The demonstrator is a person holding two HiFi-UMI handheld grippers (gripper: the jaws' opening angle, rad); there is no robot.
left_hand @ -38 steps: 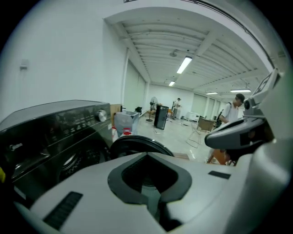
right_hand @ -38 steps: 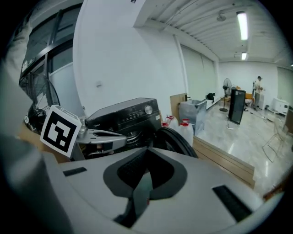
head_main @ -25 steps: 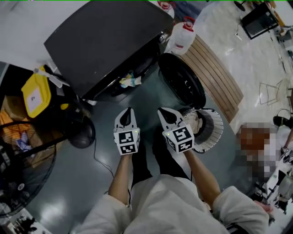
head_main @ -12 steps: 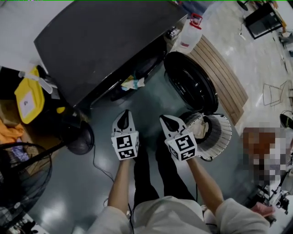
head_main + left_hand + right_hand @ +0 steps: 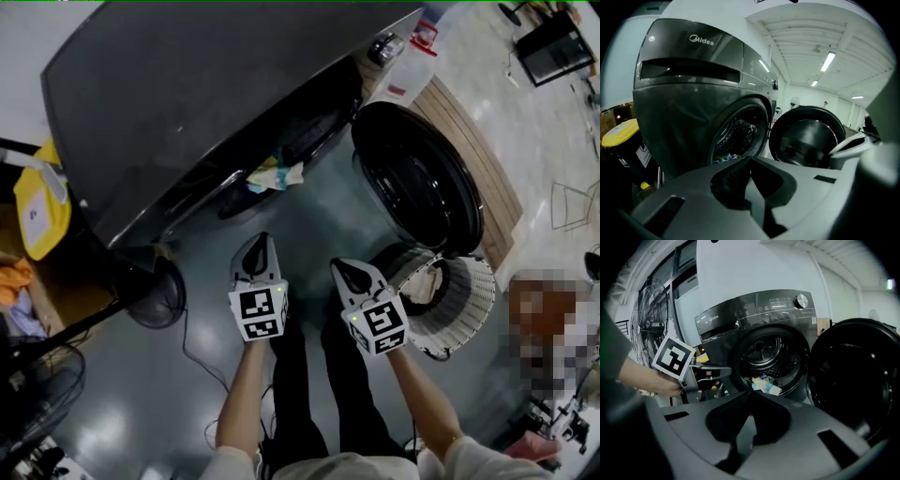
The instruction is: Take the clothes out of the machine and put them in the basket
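A dark grey washing machine (image 5: 187, 103) stands with its round door (image 5: 417, 178) swung open to the right. Colourful clothes (image 5: 274, 176) spill over the lip of the drum opening; they also show in the right gripper view as clothes (image 5: 764, 383) in the drum (image 5: 771, 355). On the floor to the right stands a white slatted basket (image 5: 469, 305) with pale cloth (image 5: 424, 281) in it. My left gripper (image 5: 260, 240) and right gripper (image 5: 339, 267) hang side by side before the machine. Both are shut and empty, pointing toward the opening and clear of the clothes.
A yellow container (image 5: 37, 211) and a floor fan's base (image 5: 155, 292) stand left of the machine, with a cable trailing on the floor. A detergent jug (image 5: 412, 66) and a wooden slatted bench (image 5: 483, 164) lie behind the door. A person (image 5: 553, 323) is at the right edge.
Both grippers have sunk lower in front of the machine, still side by side and shut. The machine now fills more of the head view, and the basket has shifted right.
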